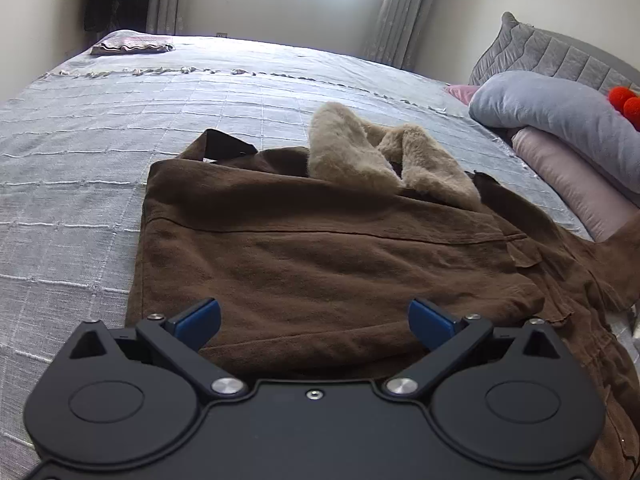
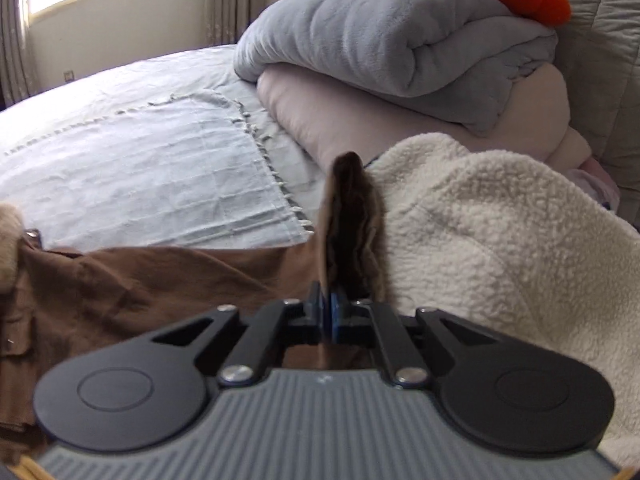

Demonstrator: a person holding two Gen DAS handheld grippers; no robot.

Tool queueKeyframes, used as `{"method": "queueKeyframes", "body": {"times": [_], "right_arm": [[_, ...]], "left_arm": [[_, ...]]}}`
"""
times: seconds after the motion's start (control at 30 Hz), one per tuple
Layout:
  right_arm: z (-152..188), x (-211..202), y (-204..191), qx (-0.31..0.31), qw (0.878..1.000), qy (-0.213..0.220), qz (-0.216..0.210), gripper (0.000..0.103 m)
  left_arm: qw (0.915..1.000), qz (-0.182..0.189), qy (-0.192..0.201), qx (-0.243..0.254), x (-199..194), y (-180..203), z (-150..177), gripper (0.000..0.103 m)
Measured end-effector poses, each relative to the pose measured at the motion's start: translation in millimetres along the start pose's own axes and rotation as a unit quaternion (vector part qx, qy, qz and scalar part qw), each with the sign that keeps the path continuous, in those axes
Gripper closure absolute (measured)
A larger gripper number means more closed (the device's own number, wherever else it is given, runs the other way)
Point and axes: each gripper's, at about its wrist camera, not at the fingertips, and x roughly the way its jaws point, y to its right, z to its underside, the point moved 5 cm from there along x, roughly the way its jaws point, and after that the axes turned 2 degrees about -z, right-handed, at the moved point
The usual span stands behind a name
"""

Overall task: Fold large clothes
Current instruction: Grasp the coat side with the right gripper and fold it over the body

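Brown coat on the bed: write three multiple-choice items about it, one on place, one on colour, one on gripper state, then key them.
1. Where does the brown coat lie?
A. On the grey bedspread
B. On the floor
C. On a chair

2. What colour is the coat's fur collar?
A. Black
B. Beige
C. Red

3. How do the two grippers stand?
A. Both open
B. Both shut on cloth
C. Left gripper open, right gripper shut on a fold of the coat

Key: 1 A, the coat is spread over the bedspread; 2 B, the collar is pale tan fur against brown cloth; 3 C, the left jaws stand wide apart with nothing between them, while the right pads pinch an upright brown fold.
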Motion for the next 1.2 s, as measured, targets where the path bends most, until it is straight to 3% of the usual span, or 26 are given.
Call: {"method": "queueKeyframes", "body": {"times": [0.1, 0.23, 0.37, 0.4, 0.43, 0.47, 0.5, 0.67, 0.8, 0.87, 0.97, 1.0, 1.03, 1.07, 1.2], "right_arm": [[-20, -31, -23, -0.011, 0.998, 0.035, -0.051, 0.103], [-52, -74, -82, -0.046, 0.989, 0.062, -0.123, 0.103], [-73, -97, -129, -0.100, 0.987, 0.074, -0.102, 0.100], [-76, -95, -129, -0.103, 0.988, 0.065, -0.095, 0.087], [-76, -89, -127, -0.103, 0.990, 0.051, -0.088, 0.048], [-74, -84, -122, -0.100, 0.991, 0.042, -0.075, 0.029], [-70, -78, -114, -0.098, 0.993, 0.039, -0.062, 0.018], [-23, -26, -59, -0.066, 0.997, -0.050, -0.012, 0.027], [0, 2, -35, -0.058, 0.995, -0.076, 0.022, 0.028], [7, 13, -31, -0.062, 0.994, -0.087, 0.028, 0.034], [16, 29, -31, -0.063, 0.993, -0.097, 0.032, 0.053], [18, 35, -31, -0.066, 0.992, -0.099, 0.039, 0.064], [20, 41, -29, -0.070, 0.991, -0.098, 0.052, 0.088], [22, 45, -27, -0.072, 0.991, -0.094, 0.065, 0.096], [18, 32, -36, -0.072, 0.995, -0.055, 0.041, 0.096]], "left_arm": [[0.9999, 0.012, 0.002, -0.003, -3, 0, -1, 0.002], [0.9994, 0.028, 0.007, -0.020, -6, 1, -2, 0.002], [0.9993, 0.035, 0.007, -0.014, -12, 4, 6, 0.002], [0.9993, 0.035, 0.008, -0.007, -14, 4, 9, 0.002], [0.9994, 0.034, 0.009, -0.001, -16, 3, 12, 0.002], [0.9994, 0.034, 0.010, 0.004, -17, 2, 15, 0.002], [0.9994, 0.032, 0.009, 0.007, -18, 1, 18, 0.002], [0.9995, 0.031, -0.004, -0.005, -16, -9, 25, 0.002], [0.9994, 0.031, -0.012, -0.010, -11, -8, 28, 0.002], [0.9994, 0.030, -0.015, -0.010, -8, -5, 29, 0.002], [0.9993, 0.029, -0.022, -0.007, -5, 1, 31, 0.002], [0.9993, 0.029, -0.024, -0.005, -4, 3, 33, 0.002], [0.9993, 0.029, -0.025, -0.002, -4, 5, 34, 0.002], [0.9993, 0.029, -0.025, 0.001, -4, 6, 35, 0.002], [0.9993, 0.028, -0.025, 0.005, -2, 6, 34, 0.002]]}}
